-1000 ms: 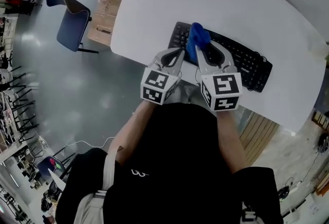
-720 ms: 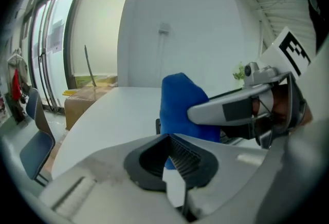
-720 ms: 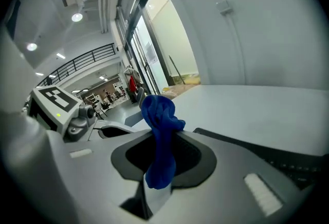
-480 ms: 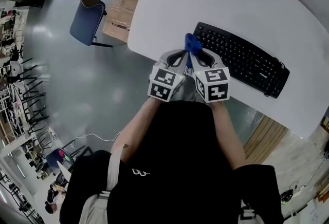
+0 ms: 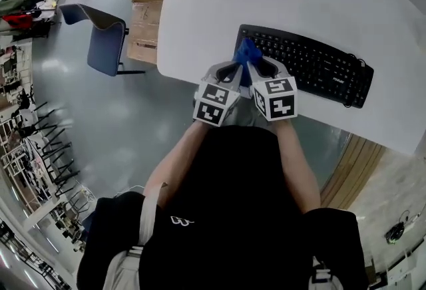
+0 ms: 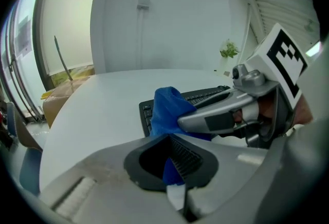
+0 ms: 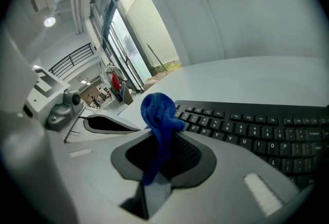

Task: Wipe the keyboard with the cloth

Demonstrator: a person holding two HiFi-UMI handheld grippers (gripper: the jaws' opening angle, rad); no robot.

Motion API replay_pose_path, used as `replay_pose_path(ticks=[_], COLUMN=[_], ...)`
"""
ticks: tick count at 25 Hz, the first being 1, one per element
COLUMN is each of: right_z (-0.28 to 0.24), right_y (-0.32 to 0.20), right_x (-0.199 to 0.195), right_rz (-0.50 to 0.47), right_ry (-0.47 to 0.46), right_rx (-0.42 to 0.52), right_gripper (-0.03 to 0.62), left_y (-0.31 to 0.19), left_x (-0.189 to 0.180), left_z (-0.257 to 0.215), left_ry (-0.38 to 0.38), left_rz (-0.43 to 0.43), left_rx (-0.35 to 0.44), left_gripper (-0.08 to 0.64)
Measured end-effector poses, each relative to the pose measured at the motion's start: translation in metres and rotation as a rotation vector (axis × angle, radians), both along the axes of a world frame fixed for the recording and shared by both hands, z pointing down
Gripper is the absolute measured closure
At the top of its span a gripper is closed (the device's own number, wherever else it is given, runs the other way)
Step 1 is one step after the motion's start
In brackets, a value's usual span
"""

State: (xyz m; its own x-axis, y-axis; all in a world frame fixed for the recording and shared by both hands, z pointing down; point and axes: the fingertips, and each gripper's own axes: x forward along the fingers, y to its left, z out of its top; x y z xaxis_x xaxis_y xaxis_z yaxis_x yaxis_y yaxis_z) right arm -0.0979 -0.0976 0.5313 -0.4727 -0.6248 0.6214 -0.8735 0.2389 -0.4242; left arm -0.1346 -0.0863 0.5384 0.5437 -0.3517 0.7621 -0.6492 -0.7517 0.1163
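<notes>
You had the left gripper [image 5: 229, 73] and the right gripper [image 5: 261, 69] both clamped on the cloth [image 5: 246, 54], which bunched just beyond their fingertips at the keyboard's [image 5: 313, 69] end, likely so you could stretch it for wiping.

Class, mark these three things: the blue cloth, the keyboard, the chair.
blue cloth [image 7: 157, 110], right gripper view, its bunched top.
keyboard [image 5: 313, 66], head view, its middle keys.
chair [image 5: 106, 48], head view, its blue back.
</notes>
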Motion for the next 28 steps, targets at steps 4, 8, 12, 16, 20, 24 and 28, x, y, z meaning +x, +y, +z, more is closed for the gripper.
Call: replay_pose_path(ticks=[4, 8, 12, 16, 20, 24, 28], right_z=[0.004, 0.004, 0.005, 0.005, 0.006, 0.002, 0.001], right_y=[0.006, 0.013, 0.020, 0.030, 0.038, 0.046, 0.055], right_x=[0.012, 0.025, 0.041, 0.062, 0.080, 0.101, 0.116], right_rz=[0.030, 0.056, 0.079, 0.115, 0.134, 0.161, 0.189], right_ry=[0.000, -0.003, 0.002, 0.007, 0.017, 0.028, 0.037], right_rx=[-0.011, -0.012, -0.012, -0.016, -0.011, -0.012, -0.013], right_gripper=[0.514, 0.514, 0.514, 0.514, 0.514, 0.514, 0.514], left_y=[0.004, 0.009, 0.016, 0.025, 0.035, 0.040, 0.048], left_x=[0.012, 0.025, 0.038, 0.053, 0.063, 0.077, 0.092], left_z=[0.001, 0.001, 0.000, 0.000, 0.004, 0.002, 0.003], left_ry=[-0.006, -0.003, 0.003, 0.009, 0.011, 0.020, 0.028], left_rz=[0.042, 0.076, 0.104, 0.133, 0.150, 0.158, 0.185], left_rx=[-0.004, 0.000, 0.002, 0.002, -0.003, -0.007, -0.010], left_gripper=[0.561, 0.561, 0.561, 0.561, 0.561, 0.561, 0.561])
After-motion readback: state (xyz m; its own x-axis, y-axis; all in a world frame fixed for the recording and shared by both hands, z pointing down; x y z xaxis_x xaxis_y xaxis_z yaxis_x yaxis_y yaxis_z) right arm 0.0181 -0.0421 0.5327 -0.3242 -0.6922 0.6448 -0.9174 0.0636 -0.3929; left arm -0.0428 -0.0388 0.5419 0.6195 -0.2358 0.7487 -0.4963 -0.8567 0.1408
